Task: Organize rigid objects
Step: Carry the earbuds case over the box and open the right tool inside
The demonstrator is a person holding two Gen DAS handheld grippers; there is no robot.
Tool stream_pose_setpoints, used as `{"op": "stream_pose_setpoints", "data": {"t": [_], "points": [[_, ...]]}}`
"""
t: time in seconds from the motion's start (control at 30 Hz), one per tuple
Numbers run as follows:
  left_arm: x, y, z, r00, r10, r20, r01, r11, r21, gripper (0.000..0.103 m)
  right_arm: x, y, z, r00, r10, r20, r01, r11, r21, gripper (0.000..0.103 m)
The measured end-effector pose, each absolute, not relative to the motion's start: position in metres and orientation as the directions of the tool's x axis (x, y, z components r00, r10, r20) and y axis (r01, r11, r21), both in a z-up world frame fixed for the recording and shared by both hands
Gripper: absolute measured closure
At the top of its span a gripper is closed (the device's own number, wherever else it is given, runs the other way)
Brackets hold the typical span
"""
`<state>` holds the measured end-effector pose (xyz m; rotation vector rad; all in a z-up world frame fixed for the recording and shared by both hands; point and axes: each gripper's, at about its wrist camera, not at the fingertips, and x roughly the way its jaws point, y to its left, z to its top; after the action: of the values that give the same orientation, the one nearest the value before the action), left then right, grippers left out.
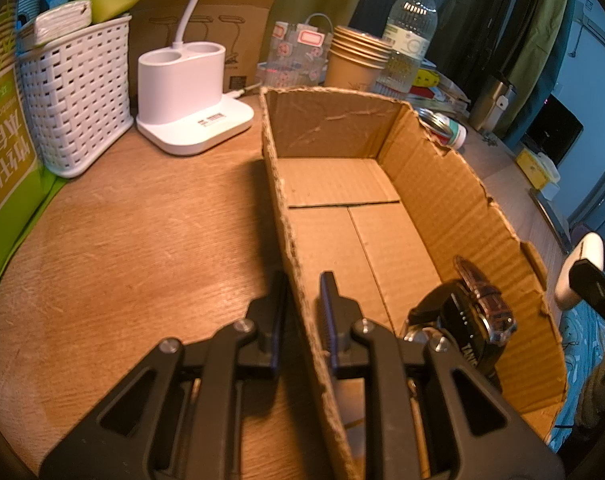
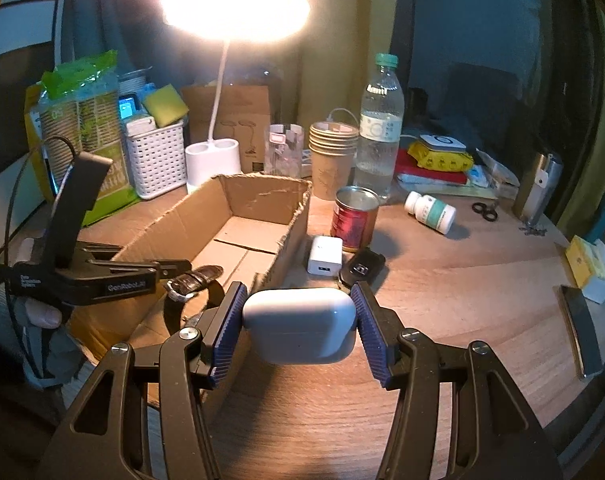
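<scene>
My left gripper (image 1: pixel 303 280) is shut on the near left wall of an open cardboard box (image 1: pixel 442 184), one finger inside and one outside. A wristwatch (image 1: pixel 482 316) with a dark strap lies in the box's near corner. My right gripper (image 2: pixel 298 292) is shut on a white earbud case (image 2: pixel 300 326), held just above the table beside the box's (image 2: pixel 262 200) right wall. In the right wrist view the left gripper (image 2: pixel 182 267) clamps the box rim, with the watch (image 2: pixel 192 284) below it. A white charger (image 2: pixel 324 256) and a black car key (image 2: pixel 362 268) lie just beyond the case.
A red can (image 2: pixel 354 220), a pill bottle (image 2: pixel 430 208), a water bottle (image 2: pixel 378 136) and stacked paper cups (image 2: pixel 332 148) stand behind the box. A white lamp base (image 1: pixel 190 92) and a white basket (image 1: pixel 74 96) are at the left. A dark flat object (image 2: pixel 582 328) lies by the table's right edge.
</scene>
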<state>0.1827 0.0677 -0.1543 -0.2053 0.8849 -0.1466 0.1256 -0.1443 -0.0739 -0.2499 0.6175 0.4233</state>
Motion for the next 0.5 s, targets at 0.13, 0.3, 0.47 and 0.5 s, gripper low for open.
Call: {"op": "stream_pose_setpoints", "data": {"t": [0.13, 0.3, 0.47, 0.5], "points": [[0.183, 0.068, -0.154, 0.625, -0.211, -0.751, 0.042, 0.97, -0.238, 0.085, 0.123, -0.137, -0.072, 0.726, 0.33, -0.603, -0.476, 0.874, -0.095, 0.046], [0.183, 0.068, -0.154, 0.625, -0.211, -0.751, 0.042, 0.97, -0.238, 0.085, 0.118, -0.127, -0.073, 0.709, 0.361, -0.605, -0.513, 0.854, -0.092, 0.046], [0.183, 0.068, -0.154, 0.625, -0.211, -0.751, 0.042, 0.97, -0.238, 0.085, 0.115, -0.115, -0.077, 0.689, 0.39, -0.611, -0.546, 0.834, -0.083, 0.046], [0.183, 0.068, -0.154, 0.625, -0.211, -0.751, 0.042, 0.97, -0.238, 0.085, 0.114, -0.114, -0.077, 0.686, 0.393, -0.612, -0.55, 0.831, -0.083, 0.046]]}}
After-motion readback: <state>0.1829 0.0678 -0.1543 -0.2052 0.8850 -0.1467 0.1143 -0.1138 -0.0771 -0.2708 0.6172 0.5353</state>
